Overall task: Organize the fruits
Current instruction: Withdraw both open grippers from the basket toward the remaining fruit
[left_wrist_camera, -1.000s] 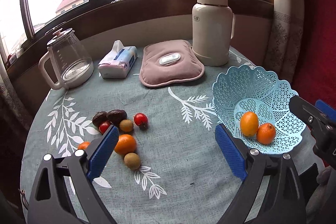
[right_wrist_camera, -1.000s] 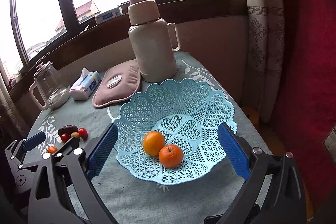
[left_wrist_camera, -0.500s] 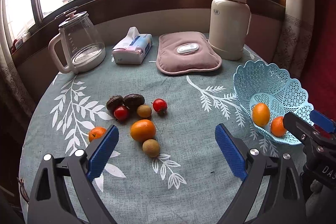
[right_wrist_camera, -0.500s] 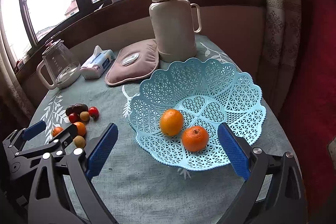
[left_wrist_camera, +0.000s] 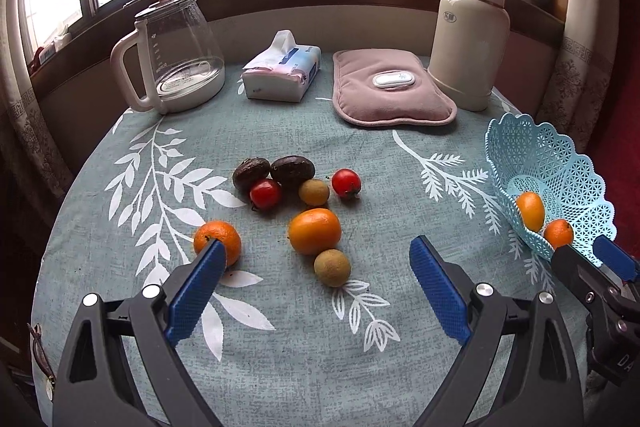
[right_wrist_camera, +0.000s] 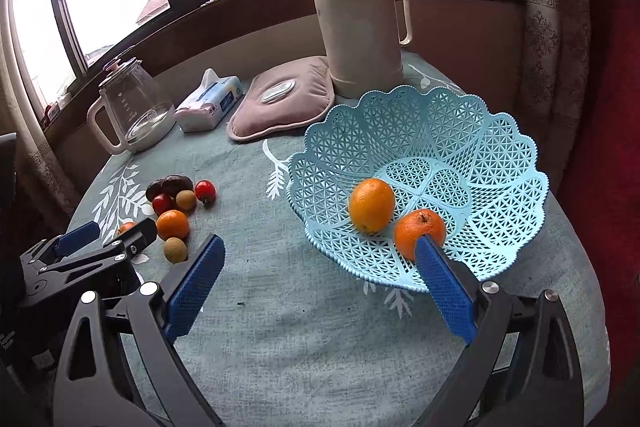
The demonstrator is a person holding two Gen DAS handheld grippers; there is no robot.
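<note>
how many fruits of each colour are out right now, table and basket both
orange: 4, two on the table, two in the blue basket
red: 2
dark brown: 2
tan: 2
total: 10

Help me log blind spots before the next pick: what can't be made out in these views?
- Left tangerine: the left finger covers its lower edge in the left view; nearly hidden in the right view.
- Basket tangerine: base behind the right finger.
- Basket: floor foreshortened behind its rim, left view.
- Flask logo: too small.
</note>
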